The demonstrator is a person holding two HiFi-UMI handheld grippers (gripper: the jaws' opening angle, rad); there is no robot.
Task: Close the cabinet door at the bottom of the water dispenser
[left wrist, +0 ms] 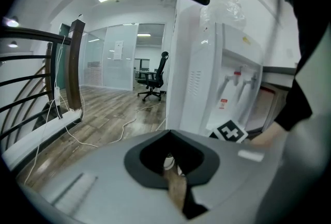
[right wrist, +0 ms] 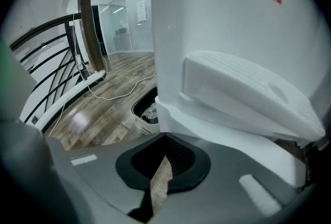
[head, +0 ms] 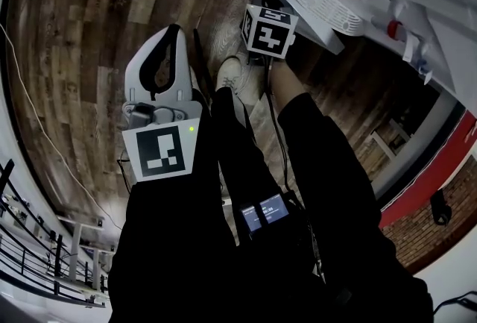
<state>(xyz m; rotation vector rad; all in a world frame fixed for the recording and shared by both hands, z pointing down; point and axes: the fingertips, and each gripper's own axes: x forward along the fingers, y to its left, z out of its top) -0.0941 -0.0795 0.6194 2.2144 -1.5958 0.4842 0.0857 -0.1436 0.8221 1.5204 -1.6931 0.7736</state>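
Note:
The white water dispenser (left wrist: 222,78) stands to the right of my left gripper (left wrist: 168,134). Its taps and a red-labelled front face me. A dim reddish opening (left wrist: 270,104) shows low at its right side; I cannot tell how the cabinet door stands. My right gripper (right wrist: 164,137) is close against the dispenser's body (right wrist: 207,21), just under the ribbed drip tray (right wrist: 243,93). In the head view the left gripper (head: 173,34) hangs by my left leg. The right gripper's marker cube (head: 268,30) is near the dispenser's base (head: 328,12). Both pairs of jaws are shut with nothing held.
A white bin (right wrist: 145,112) sits on the wooden floor beside the dispenser. Cables (left wrist: 124,127) trail across the floor. A black railing (left wrist: 31,83) runs along the left. An office chair (left wrist: 155,78) stands far back. My white shoe (head: 235,75) is between the grippers.

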